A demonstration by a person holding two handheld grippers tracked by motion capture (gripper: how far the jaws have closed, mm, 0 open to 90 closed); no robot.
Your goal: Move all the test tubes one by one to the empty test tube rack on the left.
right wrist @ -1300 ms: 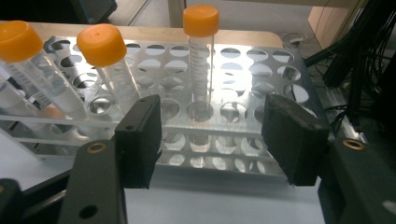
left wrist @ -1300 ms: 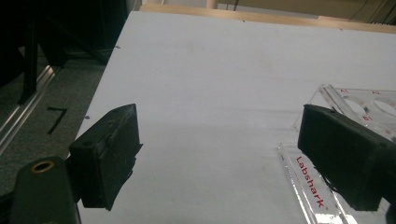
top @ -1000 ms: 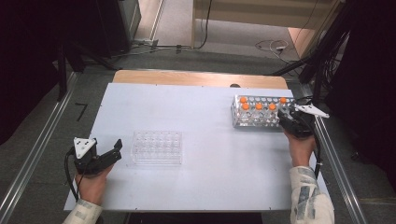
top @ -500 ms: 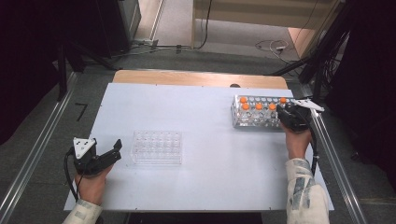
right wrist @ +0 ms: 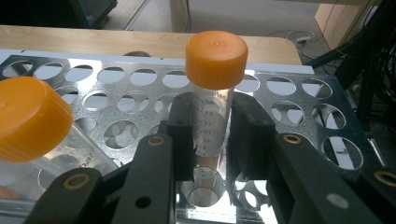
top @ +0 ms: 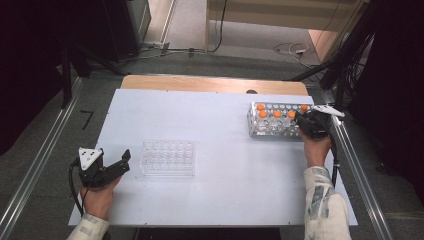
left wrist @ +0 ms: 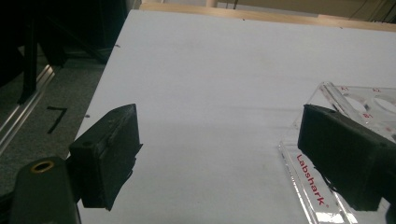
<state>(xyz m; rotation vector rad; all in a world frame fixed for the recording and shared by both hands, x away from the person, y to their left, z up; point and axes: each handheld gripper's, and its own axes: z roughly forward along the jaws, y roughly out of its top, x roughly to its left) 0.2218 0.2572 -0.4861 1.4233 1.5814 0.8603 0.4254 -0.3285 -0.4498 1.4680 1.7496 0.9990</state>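
Clear plastic is what the left gripper is waiting beside: a see-through well rack sitting on the white desk, and in the left gripper view its fingers are standing wide apart with nothing between them, one finger hanging just over the rack's near corner. I am guessing that hand is resting there so the empty rack is ready to be steadied when something arrives. Well apart, toward the desk's far right corner, the metal tube rack is holding a handful of orange-capped tubes upright in its holes. The right gripper is reaching into it from the near side, and its fingers have just been closing; they are now clenched on the graduated body of one orange-capped tube, just below the cap. Gripping low on the clear wall rather than on the cap looks sensible, since it is leaving the tube free to lift straight up out of its hole. Another capped tube is leaning close at the left of that view, so a straight pull seems wise
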